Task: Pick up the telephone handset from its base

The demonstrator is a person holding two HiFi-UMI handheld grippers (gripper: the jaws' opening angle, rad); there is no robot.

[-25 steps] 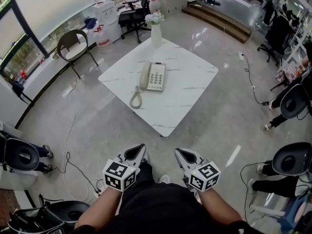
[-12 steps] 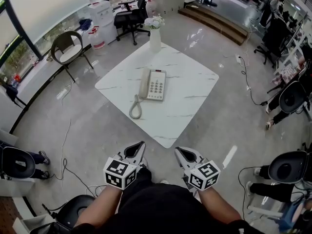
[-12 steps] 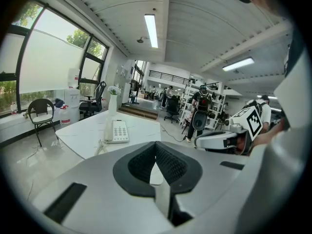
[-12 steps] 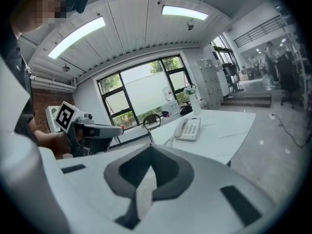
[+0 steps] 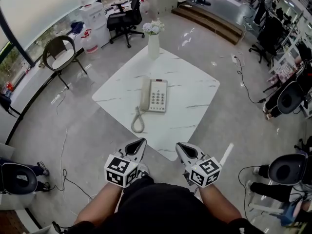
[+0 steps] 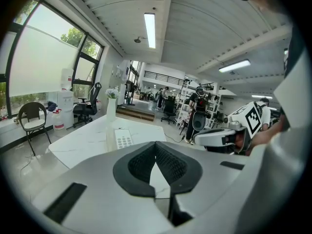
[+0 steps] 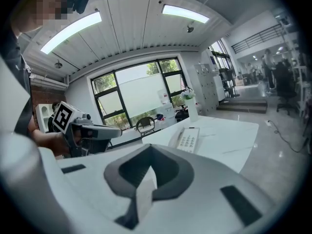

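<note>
Cream handset [image 5: 145,94] sits cradled on the left side of the telephone base [image 5: 159,95], with its coiled cord [image 5: 138,123] trailing across the white marble-look table [image 5: 195,89]. The keypad print's too small to read. A slim white vase [image 5: 153,45] holds pale flowers [image 5: 153,28]. Left gripper [image 5: 138,145] and right gripper [image 5: 181,147] are both pinched closed on nothing, just short of the table.

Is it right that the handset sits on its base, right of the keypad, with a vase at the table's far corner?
No: the head view shows the handset on its base left of the keypad, not right. The vase is at the table's far corner.
</note>
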